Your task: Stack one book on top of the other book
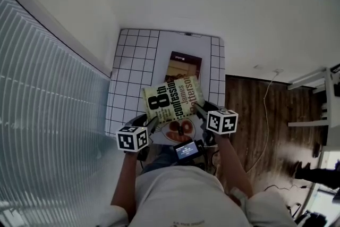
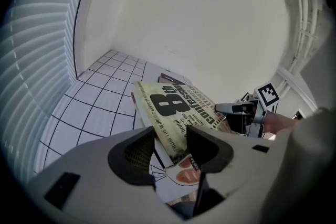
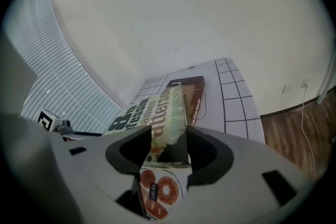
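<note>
A yellow-green paperback (image 1: 172, 99) with a big black "8" hangs tilted above the white tiled table (image 1: 133, 61). My left gripper (image 1: 151, 124) is shut on its near left corner and my right gripper (image 1: 199, 110) on its near right edge. In the left gripper view the book's (image 2: 178, 107) corner sits between the left gripper's (image 2: 170, 147) jaws. In the right gripper view the right gripper's (image 3: 168, 152) jaws close on the book's (image 3: 163, 113) thick edge. A dark brown book (image 1: 183, 66) lies flat on the table farther away, also visible as the brown book (image 3: 191, 92).
A sheet printed with bread pictures (image 1: 178, 129) lies on the table's near edge under the lifted book. White blinds (image 1: 48, 114) run along the left. Wooden floor (image 1: 265, 114) with a white cable lies to the right. A small screen (image 1: 187, 150) sits at the person's chest.
</note>
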Motion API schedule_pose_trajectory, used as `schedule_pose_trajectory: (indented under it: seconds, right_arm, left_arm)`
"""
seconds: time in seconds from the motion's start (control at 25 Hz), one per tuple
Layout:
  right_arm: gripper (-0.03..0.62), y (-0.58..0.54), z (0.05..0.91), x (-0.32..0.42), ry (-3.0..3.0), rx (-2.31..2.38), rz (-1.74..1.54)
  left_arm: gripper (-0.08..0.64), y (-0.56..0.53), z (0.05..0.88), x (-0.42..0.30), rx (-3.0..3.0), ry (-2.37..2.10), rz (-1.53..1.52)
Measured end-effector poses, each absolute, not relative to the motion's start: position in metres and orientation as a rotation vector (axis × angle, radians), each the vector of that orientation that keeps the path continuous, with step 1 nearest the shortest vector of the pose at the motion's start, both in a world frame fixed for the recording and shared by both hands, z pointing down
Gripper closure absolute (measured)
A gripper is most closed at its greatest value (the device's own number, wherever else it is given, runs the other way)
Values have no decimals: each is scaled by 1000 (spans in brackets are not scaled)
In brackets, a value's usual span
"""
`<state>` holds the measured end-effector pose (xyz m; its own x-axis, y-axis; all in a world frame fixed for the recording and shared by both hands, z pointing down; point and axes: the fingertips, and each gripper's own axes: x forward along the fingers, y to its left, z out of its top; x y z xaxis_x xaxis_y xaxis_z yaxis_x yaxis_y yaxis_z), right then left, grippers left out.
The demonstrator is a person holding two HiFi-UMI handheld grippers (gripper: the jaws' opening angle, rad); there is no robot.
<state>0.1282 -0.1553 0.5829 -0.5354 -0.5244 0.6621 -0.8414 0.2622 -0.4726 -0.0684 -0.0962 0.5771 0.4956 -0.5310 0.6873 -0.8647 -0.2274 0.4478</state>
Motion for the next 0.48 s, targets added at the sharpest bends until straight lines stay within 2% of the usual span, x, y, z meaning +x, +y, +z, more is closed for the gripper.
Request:
schedule_pose_trajectory:
  seconds: [0.48]
  right_arm:
    - [387,-204,603,127,-2125,1169,1143]
  left_arm:
    - [362,-119,597,-63,1863,-1073,474]
